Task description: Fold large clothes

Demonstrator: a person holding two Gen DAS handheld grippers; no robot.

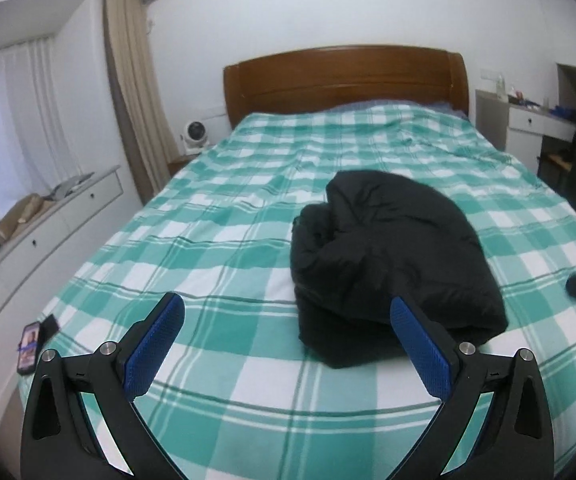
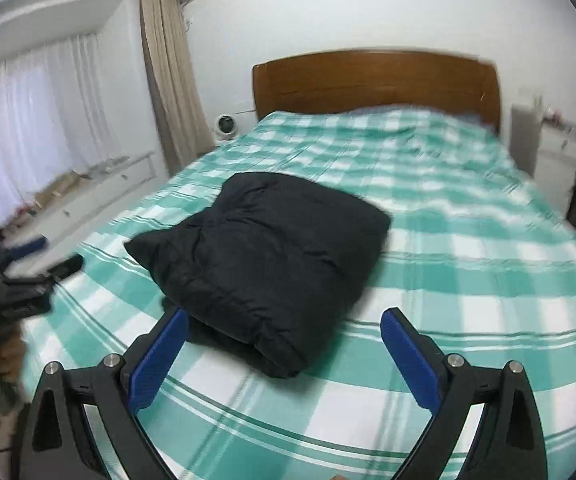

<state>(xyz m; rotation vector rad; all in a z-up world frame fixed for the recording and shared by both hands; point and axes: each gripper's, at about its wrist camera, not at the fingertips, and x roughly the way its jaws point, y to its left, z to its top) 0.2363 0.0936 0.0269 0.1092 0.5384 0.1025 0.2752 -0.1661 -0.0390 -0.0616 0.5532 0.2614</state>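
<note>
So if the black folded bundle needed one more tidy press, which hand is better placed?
Probably the right. Its tool is open with the black jacket bundle lying almost centred ahead. From the left tool, also open, the bundle sits off toward its right finger.

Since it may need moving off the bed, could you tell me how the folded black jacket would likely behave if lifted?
The jacket looks puffy and soft, so it would probably sag and unfold if lifted by one edge. Its bulk suggests padding, likely light for its size. Pushed across the checked sheet, it would probably bunch rather than slide.

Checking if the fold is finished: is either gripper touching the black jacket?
Apart. Both wrist views show open jaws held back from the folded black jacket, checked bedspread showing between them: left gripper, right gripper.
</note>
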